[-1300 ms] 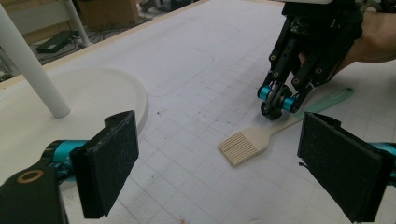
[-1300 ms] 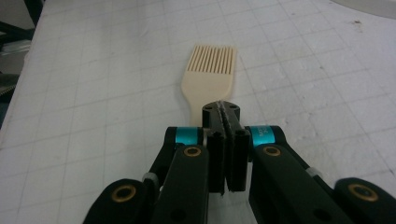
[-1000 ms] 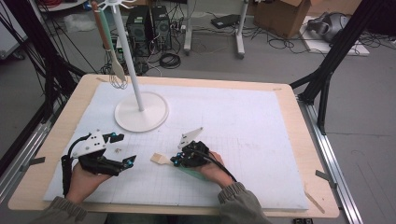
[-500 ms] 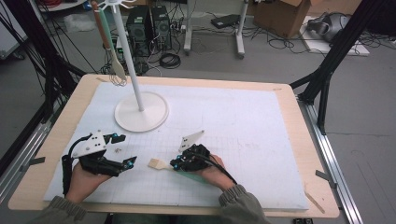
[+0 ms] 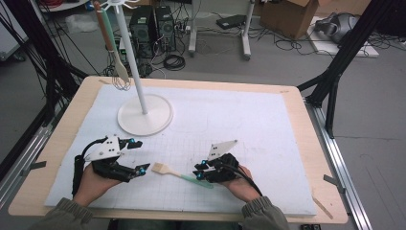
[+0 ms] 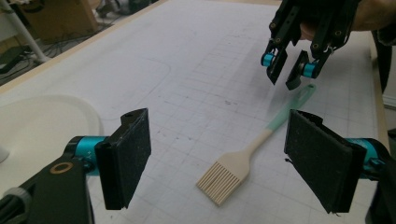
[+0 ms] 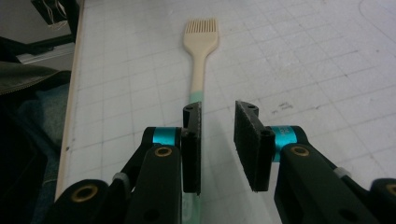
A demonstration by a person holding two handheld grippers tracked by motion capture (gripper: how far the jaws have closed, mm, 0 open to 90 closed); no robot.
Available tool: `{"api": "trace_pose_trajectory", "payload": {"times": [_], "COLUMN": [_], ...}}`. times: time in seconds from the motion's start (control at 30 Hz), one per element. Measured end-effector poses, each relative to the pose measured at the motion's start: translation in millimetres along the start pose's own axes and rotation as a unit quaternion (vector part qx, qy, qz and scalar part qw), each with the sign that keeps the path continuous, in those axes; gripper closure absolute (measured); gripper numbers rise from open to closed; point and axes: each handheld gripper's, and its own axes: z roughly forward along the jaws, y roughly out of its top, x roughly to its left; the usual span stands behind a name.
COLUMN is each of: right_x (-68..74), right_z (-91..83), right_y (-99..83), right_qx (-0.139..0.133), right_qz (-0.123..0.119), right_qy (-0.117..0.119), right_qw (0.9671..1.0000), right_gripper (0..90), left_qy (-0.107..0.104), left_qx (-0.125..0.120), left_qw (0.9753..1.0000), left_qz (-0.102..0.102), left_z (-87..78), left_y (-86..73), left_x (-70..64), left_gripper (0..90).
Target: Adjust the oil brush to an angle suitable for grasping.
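Observation:
A pastry brush (image 5: pixel 178 175) with cream bristles and a green handle lies flat on the white mat (image 5: pixel 249 124), between the two grippers. My right gripper (image 5: pixel 198 170) sits low over the handle end. In the right gripper view the brush (image 7: pixel 201 51) runs away from me and its green handle passes under the left jaw; the right gripper (image 7: pixel 218 140) is open by a narrow gap with mat showing between the pads. My left gripper (image 5: pixel 139 155) is wide open to the left of the bristles. Its own view has the brush (image 6: pixel 243 158) between the spread jaws of the left gripper (image 6: pixel 224 158), untouched.
A white stand (image 5: pixel 143 115) with a round base and a thin pole rises at the back left of the mat. A long utensil (image 5: pixel 112 52) hangs from its top hooks. The wooden table edge (image 5: pixel 325 158) frames the mat.
The right gripper has come down and back toward the person, and the brush it carried now lies on the mat. The left gripper has held still.

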Motion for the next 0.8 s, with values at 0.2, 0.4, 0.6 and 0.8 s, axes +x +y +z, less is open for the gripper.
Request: {"api": "trace_pose_trajectory", "payload": {"times": [0.2, 0.4, 0.6, 0.8], "right_x": [4.6, 17.9, 26.5, 31.0], "right_z": [-12.4, -5.5, 3.5, -3.3], "right_y": [-8.2, -10.7, -16.4, -17.1], "right_qx": [-0.014, 0.001, 0.027, 0.027], "right_qz": [0.009, -0.008, -0.031, -0.045], "right_qy": [0.000, 0.008, -0.001, -0.014], "right_qw": [0.9999, 0.9999, 0.9992, 0.9985], "right_gripper": [67.9, 68.0, 69.1, 86.2], "left_qy": [-0.025, -0.028, -0.031, -0.029], "left_qx": [0.005, 0.003, 0.004, 0.002], "left_qw": [0.9996, 0.9996, 0.9995, 0.9995], "left_qz": [0.011, 0.008, 0.010, 0.010], "left_z": [10.6, 14.0, 14.4, 12.8], "left_y": [5.1, 4.8, 4.7, 4.4], "left_x": [-1.5, -0.9, -0.2, 0.1], "left_gripper": [24.4, 24.6, 24.5, 24.5]}}
